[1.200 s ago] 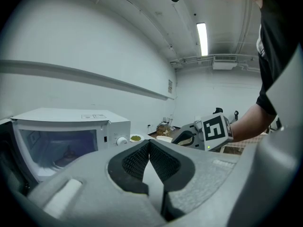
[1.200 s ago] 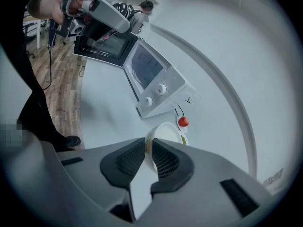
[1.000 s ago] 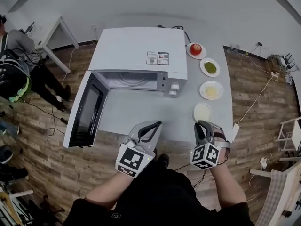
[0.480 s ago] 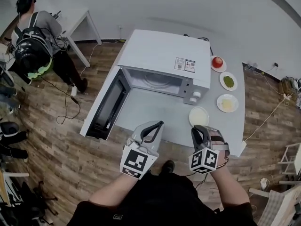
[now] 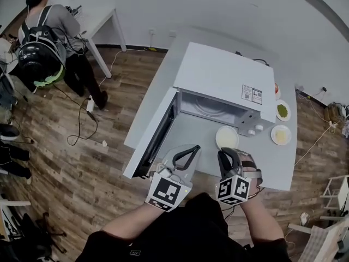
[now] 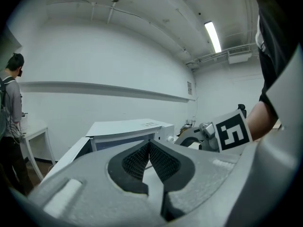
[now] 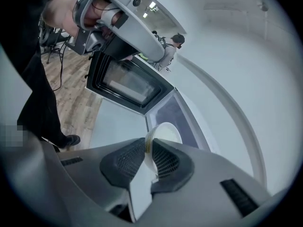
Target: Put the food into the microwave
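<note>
Looks like mid-carry toward the open microwave, door swung out left. Gripping the plate by its near rim with the right gripper's fingers, just in front of the opening. Left gripper's fingers shut on nothing. Next: probably sliding it in level, clear of the frame. Wood floor, pale desk, more plates at right.

label on the microwave is too small to read.
</note>
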`<act>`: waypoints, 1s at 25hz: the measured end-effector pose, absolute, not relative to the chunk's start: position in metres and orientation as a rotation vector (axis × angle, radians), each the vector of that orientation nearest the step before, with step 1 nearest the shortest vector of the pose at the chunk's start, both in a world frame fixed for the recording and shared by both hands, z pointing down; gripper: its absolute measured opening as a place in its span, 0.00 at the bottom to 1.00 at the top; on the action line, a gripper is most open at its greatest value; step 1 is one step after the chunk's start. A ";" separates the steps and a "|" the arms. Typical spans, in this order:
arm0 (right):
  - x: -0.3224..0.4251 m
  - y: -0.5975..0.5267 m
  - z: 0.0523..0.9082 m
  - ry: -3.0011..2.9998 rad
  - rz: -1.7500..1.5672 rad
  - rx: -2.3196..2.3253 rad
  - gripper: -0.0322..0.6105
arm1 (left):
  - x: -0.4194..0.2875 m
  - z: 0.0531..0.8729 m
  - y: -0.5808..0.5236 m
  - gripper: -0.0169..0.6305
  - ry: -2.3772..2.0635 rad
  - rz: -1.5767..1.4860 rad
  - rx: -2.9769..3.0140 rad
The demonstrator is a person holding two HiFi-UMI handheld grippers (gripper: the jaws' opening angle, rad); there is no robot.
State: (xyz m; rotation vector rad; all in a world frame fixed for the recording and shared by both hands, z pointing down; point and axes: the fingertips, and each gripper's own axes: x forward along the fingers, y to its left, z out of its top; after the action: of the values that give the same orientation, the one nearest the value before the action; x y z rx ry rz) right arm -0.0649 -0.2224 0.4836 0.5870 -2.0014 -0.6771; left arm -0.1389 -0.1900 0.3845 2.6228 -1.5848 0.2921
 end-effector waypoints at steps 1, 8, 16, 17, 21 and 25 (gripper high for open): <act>-0.074 -0.226 0.483 -2.003 -0.680 0.588 0.14 | -0.144 0.384 -0.194 0.04 -1.578 0.294 2.635; -0.107 -0.257 0.503 -1.992 -0.698 0.540 0.14 | -0.158 0.396 -0.225 0.04 -1.568 0.269 2.620; -0.116 -0.326 0.549 -1.941 -0.723 0.504 0.14 | -0.156 0.421 -0.267 0.04 -1.603 0.257 2.594; -0.117 -0.334 0.555 -1.932 -0.726 0.497 0.14 | -0.156 0.427 -0.272 0.04 -1.609 0.268 2.593; -0.118 -0.361 0.573 -1.891 -0.752 0.491 0.14 | -0.155 0.449 -0.287 0.04 -1.607 0.273 2.556; -0.121 -0.385 0.580 -1.867 -0.763 0.512 0.15 | -0.154 0.462 -0.293 0.04 -1.603 0.290 2.547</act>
State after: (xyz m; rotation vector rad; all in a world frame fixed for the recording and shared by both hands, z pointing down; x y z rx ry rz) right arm -0.1215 -0.3848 0.5804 0.5118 -1.8666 -0.7632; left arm -0.1543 -0.2935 0.4619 2.5469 -1.6030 0.2902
